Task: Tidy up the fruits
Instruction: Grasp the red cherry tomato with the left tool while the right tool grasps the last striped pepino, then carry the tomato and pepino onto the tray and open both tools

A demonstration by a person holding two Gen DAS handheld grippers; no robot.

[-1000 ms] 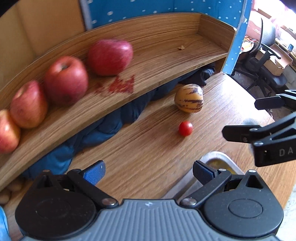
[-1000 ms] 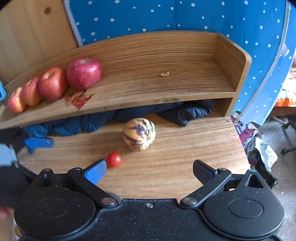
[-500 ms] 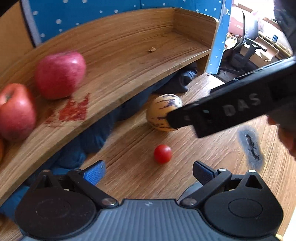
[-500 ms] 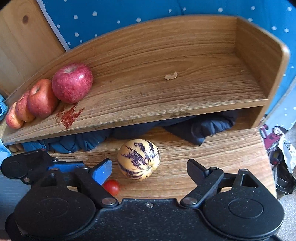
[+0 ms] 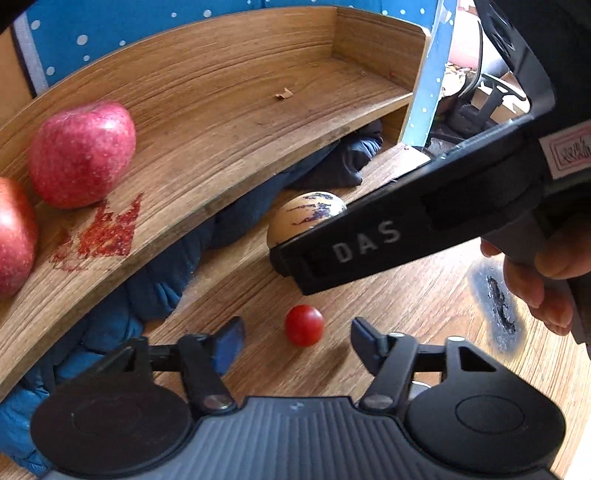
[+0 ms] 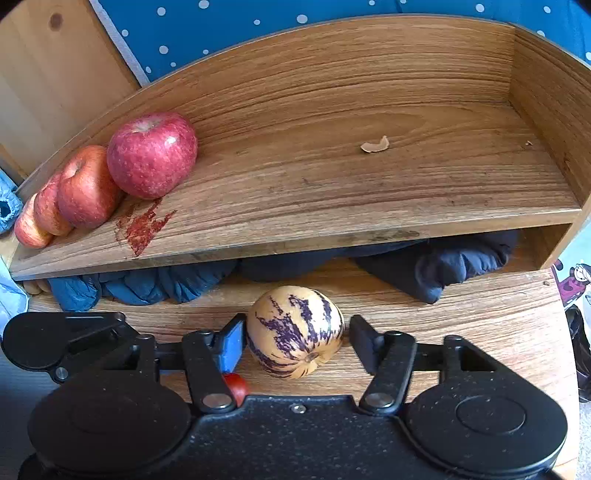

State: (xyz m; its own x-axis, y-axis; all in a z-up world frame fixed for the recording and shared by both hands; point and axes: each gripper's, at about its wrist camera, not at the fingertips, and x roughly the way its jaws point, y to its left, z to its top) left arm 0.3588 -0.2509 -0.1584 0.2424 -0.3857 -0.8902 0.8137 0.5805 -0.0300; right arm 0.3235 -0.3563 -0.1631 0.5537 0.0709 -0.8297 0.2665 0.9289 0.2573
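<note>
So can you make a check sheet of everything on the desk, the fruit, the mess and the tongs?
Surface: wooden desk, scorch mark.
Job's things: striped yellow-purple melon, small red tomato on desk; red apples on wooden shelf.
Clutter: blue padded cloth under shelf; red stain; dry scrap.
Tongs: left tongs closing around tomato, gaps both sides; right tongs closing around melon, not yet gripping.
Cables: nothing seen.
Surroundings: blue dotted wall.

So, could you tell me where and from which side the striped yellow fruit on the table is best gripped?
Grip the striped fruit across its widest middle, coming down from above and in front. It lies on its side on the table, stem end facing the camera, so the rounded flanks are free. The right gripper, whose jaws have just been closing, already straddles those flanks, with the right pad not yet touching.
</note>
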